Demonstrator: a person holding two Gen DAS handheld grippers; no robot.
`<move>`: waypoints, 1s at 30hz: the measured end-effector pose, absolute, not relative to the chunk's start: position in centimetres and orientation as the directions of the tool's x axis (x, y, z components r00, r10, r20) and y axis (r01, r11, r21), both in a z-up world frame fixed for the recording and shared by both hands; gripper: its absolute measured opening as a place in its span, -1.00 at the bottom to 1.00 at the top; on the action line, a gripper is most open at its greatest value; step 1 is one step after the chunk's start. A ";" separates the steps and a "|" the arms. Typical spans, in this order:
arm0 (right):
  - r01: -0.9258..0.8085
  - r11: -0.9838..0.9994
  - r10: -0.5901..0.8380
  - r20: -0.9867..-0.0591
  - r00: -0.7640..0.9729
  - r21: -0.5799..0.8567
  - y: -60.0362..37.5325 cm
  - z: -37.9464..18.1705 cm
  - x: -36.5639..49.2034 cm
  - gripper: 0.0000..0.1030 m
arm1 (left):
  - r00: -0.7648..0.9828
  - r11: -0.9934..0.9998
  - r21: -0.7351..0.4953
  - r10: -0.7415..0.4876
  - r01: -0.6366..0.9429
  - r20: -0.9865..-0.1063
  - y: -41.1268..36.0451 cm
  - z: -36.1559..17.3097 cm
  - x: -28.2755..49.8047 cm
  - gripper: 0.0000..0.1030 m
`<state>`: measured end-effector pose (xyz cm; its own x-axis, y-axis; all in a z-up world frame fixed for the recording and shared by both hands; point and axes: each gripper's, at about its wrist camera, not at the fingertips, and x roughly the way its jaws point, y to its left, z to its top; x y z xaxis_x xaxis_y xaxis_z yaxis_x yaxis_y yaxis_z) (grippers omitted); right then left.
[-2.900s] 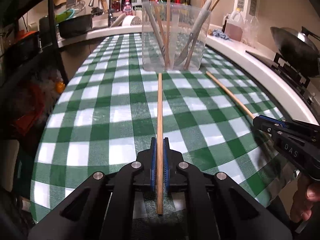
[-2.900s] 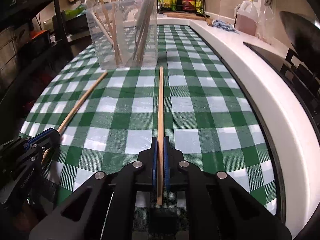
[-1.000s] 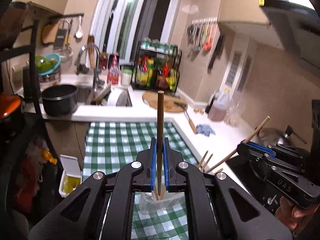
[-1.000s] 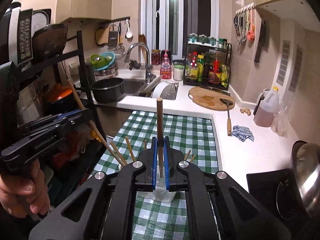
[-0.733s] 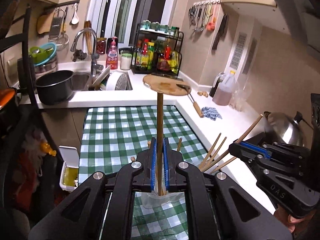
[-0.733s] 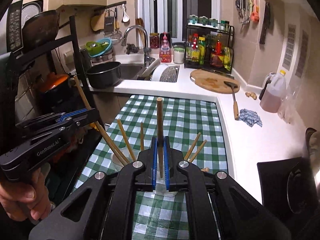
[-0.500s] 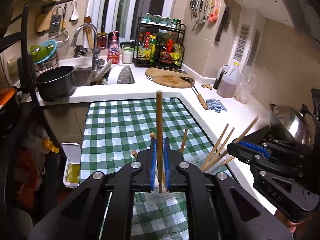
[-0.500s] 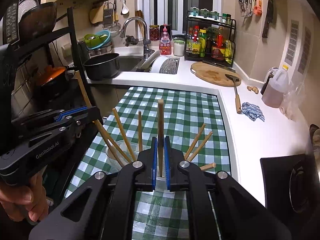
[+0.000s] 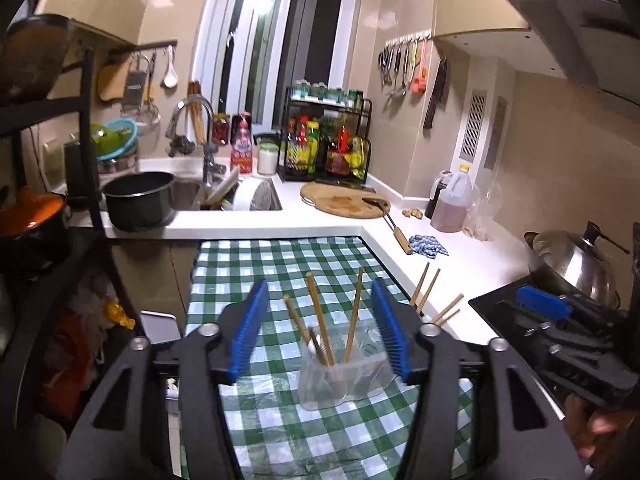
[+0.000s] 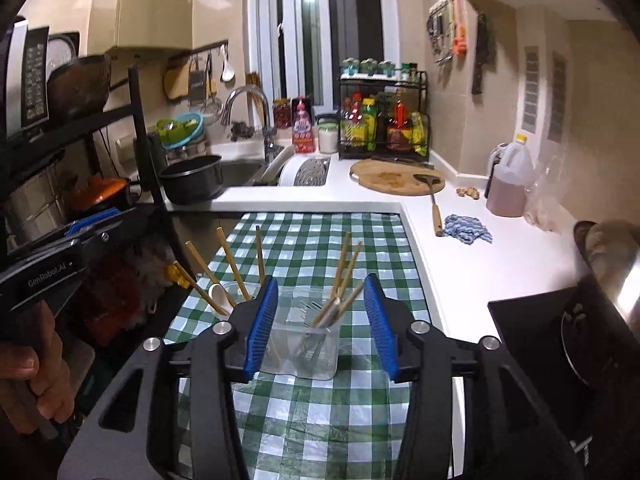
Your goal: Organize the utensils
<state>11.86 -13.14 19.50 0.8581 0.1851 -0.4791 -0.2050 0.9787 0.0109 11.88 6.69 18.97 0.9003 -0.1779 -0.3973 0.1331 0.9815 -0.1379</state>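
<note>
Room: a small kitchen is shown, with a sink, a spice rack and a round cutting board [image 9: 344,200] at the back.
Tabletop: a green and white checked cloth [image 9: 280,256] covers the tabletop [image 10: 312,240], which runs from the near edge toward the sink.
Holder: a clear plastic cup [image 9: 340,376] stands upright on the cloth near the front, seen through both pairs of tongs.
Utensils: wooden chopsticks [image 9: 318,316] are leaned inside the cup with their tips fanned upward, and a pale spoon [image 10: 220,294] rests among them. None is seen loose on the cloth.
Left tongs [image 9: 318,334]: the blue pads are spread and widening, above the cup. Nothing is pinched, the chopsticks being seen beyond the gap and not between the pads.
Right tongs [image 10: 318,322]: the pads are likewise spread and widening, above the cup, with nothing pinched.
Hands: a person's hand [image 10: 32,380] is seen on the left handle at the frame edge.
Step in hand: the release appears to be under way, 2 chopsticks having been let go into the cup.
Next move: both tongs would likely need to be lifted clear without knocking the leaning sticks. The cloth could then be checked for anything left, though its near part is hidden.
Change from earlier: half a second ago 1 chopstick was pinched upright in each pair of tongs above the cup. Now both pairs are empty and parted, and the cup is seen from nearer and lower.
</note>
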 end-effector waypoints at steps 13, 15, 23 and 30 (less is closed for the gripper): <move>-0.096 0.995 0.095 -0.507 0.857 0.023 -17.1 11.7 9.1 0.86 | 0.893 0.992 -0.124 -0.066 0.011 -0.446 4.2 10.2 6.7 0.79; -0.114 0.993 0.096 -0.526 0.845 -0.002 -16.6 11.2 9.5 0.88 | 0.893 0.995 -0.102 -0.044 -0.002 -0.448 4.0 9.7 6.8 0.81; -0.101 0.994 0.069 -0.509 0.858 -0.036 -15.9 10.6 9.2 0.90 | 0.884 0.990 -0.138 -0.038 -0.031 -0.467 4.7 8.6 7.6 0.85; -0.102 0.994 0.067 -0.512 0.856 -0.042 -15.5 10.3 9.1 0.90 | 0.878 0.990 -0.136 -0.045 -0.023 -0.476 4.6 8.2 7.5 0.85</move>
